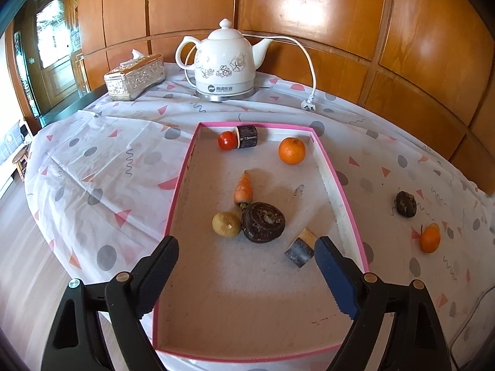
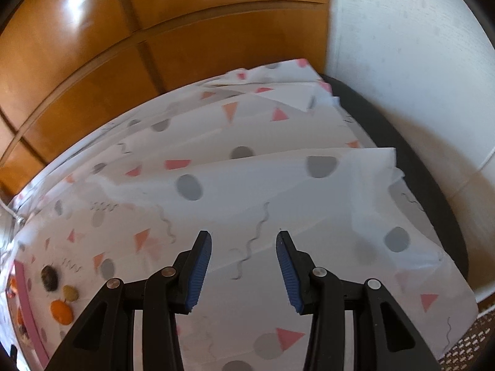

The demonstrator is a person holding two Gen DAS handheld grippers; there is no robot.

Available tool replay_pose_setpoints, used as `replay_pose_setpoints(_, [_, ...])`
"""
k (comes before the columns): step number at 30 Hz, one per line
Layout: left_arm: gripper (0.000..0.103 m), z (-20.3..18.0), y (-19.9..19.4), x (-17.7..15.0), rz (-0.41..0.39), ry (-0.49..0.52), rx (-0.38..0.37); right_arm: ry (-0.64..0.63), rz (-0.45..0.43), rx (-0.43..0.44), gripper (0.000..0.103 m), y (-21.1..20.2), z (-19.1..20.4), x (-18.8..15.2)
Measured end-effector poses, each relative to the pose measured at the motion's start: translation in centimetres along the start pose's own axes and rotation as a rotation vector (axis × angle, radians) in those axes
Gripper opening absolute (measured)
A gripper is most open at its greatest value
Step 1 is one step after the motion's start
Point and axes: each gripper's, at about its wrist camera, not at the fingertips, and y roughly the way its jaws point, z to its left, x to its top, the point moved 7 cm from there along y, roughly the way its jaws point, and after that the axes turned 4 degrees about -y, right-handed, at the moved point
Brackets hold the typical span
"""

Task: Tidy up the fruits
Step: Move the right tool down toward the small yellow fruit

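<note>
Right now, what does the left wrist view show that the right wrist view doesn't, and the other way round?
Only the left wrist view shows the left gripper, open over the pink-rimmed tray, the tray's contents clearly, such as the carrot and orange, plus the white kettle and tissue box.

Only the right wrist view shows the right gripper, open and empty, the folded tablecloth end and the white wall.

Both show the patterned tablecloth, the tray rim, the small orange fruit and dark fruit outside the tray, and wood panelling.

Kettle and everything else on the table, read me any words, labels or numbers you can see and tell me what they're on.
Kettle, grey base band: a round logo and a short line of characters, too small and blurred to read.
Tissue box: embossed pattern only, no text.
Right wrist view: no text.
</note>
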Motion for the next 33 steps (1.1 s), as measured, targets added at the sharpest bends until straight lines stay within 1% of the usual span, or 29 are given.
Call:
replay_pose_setpoints(3, [0.091, 0.4, -0.3, -0.3, 0.000, -0.006, 0.001, -0.030, -0.014, 0.032, 0.044, -0.2, 1.1, 0.1])
replay_pose_setpoints(6, [0.091, 0.9, -0.6, -0.6, -0.002, -0.012, 0.005, -0.074, -0.014, 0.089, 0.044, -0.3, 2.8, -0.1])
replay_pose_setpoints(7, [0.091, 1.1, -0.7, -0.7, -0.003, -0.016, 0.007, -0.095, -0.010, 0.115, 0.044, -0.4, 3.6, -0.3])
replay_pose_setpoints(13, [0.092, 2.4, -1.2, -1.1, -0.007, -0.038, 0.012, -0.241, -0.008, 0.184, 0.044, -0.6, 7.5, -1.3])
replay_pose_setpoints(20, [0.092, 3.2, -1.5, -1.5, -0.002, -0.055, 0.010, -0.358, 0.007, 0.278, 0.044, -1.1, 11.3, -2.8])
replay_pose_setpoints(27, [0.092, 3.6, -1.7, -1.7, -0.004, -0.068, 0.004, -0.455, 0.034, 0.324, 0.044, -1.2, 15.0, -4.5])
replay_pose_setpoints(33, [0.092, 3.8, -1.9, -1.7, -0.008, -0.073, 0.002, -0.507, 0.055, 0.353, 0.044, -1.1, 18.0, -5.7])
